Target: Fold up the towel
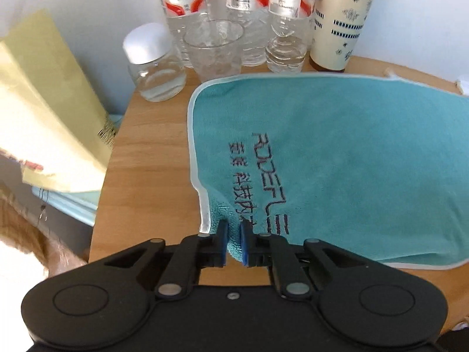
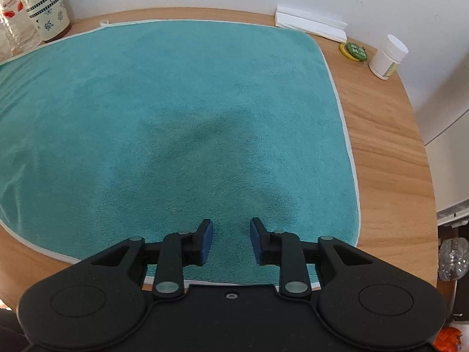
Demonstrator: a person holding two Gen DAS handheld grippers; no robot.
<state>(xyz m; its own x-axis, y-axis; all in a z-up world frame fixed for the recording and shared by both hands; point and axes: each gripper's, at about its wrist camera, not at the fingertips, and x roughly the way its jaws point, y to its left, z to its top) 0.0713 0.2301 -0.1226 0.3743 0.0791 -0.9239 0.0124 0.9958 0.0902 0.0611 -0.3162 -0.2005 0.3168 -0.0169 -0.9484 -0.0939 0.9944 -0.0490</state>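
A teal towel [image 1: 337, 146] with a white hem and dark embroidered lettering lies spread on the wooden table [image 1: 146, 152]. My left gripper [image 1: 234, 227] is shut on the towel's near left corner, which is lifted and bunched between the blue pads. In the right wrist view the same towel [image 2: 176, 117] lies flat and fills most of the table top. My right gripper [image 2: 231, 228] hovers open above the towel's near edge, with nothing between its fingers.
Along the back wall stand water bottles [image 1: 181, 6], a glass cup [image 1: 214, 50], a glass jar [image 1: 155, 64] and a patterned tumbler [image 1: 340, 20]. Yellow paper bag [image 1: 44, 102] at left. On the right lie a white box [image 2: 310, 25], a green lid [image 2: 354, 50] and a white pill bottle [image 2: 387, 57].
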